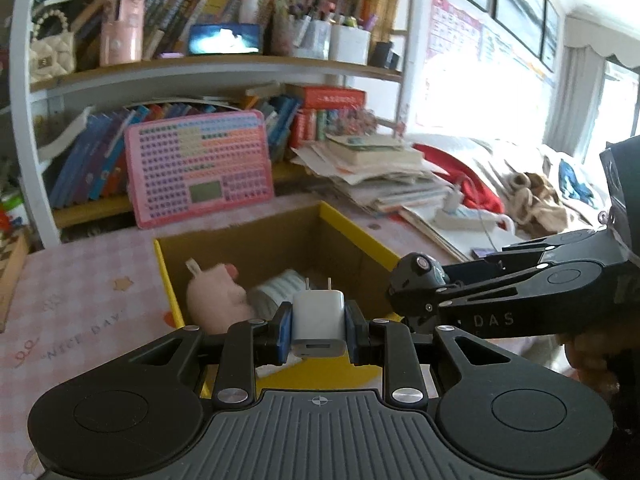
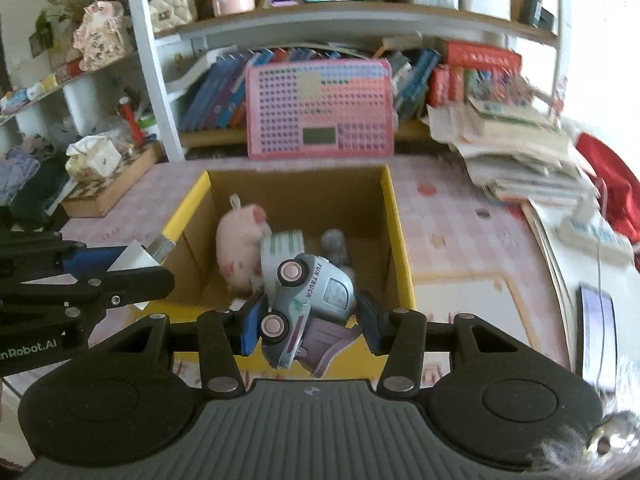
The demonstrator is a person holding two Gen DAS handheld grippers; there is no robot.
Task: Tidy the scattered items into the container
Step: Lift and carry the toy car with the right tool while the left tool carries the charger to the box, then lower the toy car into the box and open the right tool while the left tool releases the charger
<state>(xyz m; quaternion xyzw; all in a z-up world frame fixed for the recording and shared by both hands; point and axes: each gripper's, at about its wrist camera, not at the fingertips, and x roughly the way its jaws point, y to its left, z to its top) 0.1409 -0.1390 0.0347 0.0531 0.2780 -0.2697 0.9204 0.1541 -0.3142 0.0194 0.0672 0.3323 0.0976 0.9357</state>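
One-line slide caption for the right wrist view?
Right gripper holds a toy truck above the yellow-rimmed cardboard box containing a pink plush pig.

Behind my desk [image 2: 460, 216] — a pink button board [image 2: 320, 108] leaning on the bookshelf [image 2: 280, 24], papers [image 2: 516, 148] stacked beside.

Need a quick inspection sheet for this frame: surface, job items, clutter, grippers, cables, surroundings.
Surface: pink checked tablecloth on the desk.
Job's things: yellow-rimmed cardboard box holding a pink plush pig, a striped roll and something grey, unclear. White charger and toy truck held over the box.
Clutter: paper stack, pink keyboard toy, power strip.
Grippers: left gripper shut on the charger; right gripper shut on the truck.
Cables: thin cord at the desk's right edge.
Surroundings: bookshelf behind; bright window to the right.
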